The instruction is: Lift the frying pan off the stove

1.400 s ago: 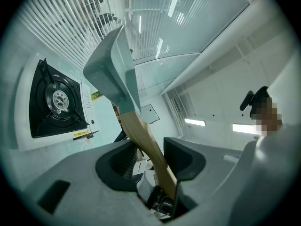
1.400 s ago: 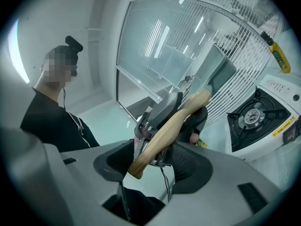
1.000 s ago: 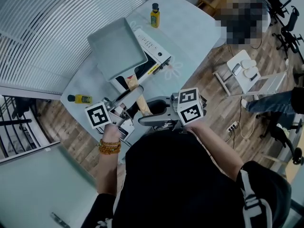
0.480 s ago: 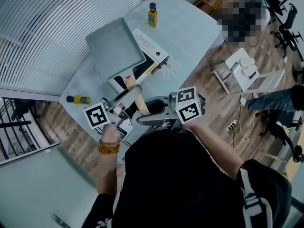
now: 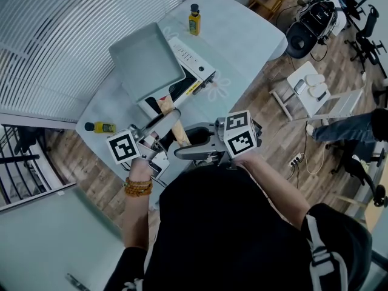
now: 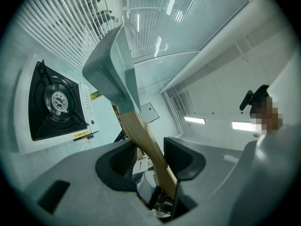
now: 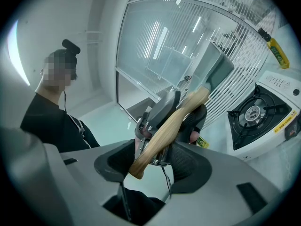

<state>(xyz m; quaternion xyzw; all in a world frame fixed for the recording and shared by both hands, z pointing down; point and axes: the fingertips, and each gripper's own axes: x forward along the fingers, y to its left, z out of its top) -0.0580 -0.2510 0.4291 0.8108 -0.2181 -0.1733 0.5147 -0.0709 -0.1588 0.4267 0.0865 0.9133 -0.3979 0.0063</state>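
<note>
A square pale-green frying pan (image 5: 147, 59) with a wooden handle (image 5: 172, 117) hangs tilted above the white single-burner stove (image 5: 195, 71), apart from it. My left gripper (image 5: 165, 125) is shut on the middle of the handle. My right gripper (image 5: 187, 149) is shut on the handle's near end. In the left gripper view the pan (image 6: 110, 69) rises from the handle (image 6: 146, 142), which runs between the jaws of the left gripper (image 6: 154, 160), and the bare burner (image 6: 54, 102) lies at the left. In the right gripper view the handle's end (image 7: 162, 131) sits in the right gripper (image 7: 151, 158).
The stove stands on a pale table (image 5: 242, 41). A yellow bottle (image 5: 194, 20) is at its far side and another bottle (image 5: 103, 127) lies at its left edge. A white stool (image 5: 315, 93) and office chairs stand on the wood floor at right.
The pan and both grippers drifted slightly up and left a second ago; since then they have held still.
</note>
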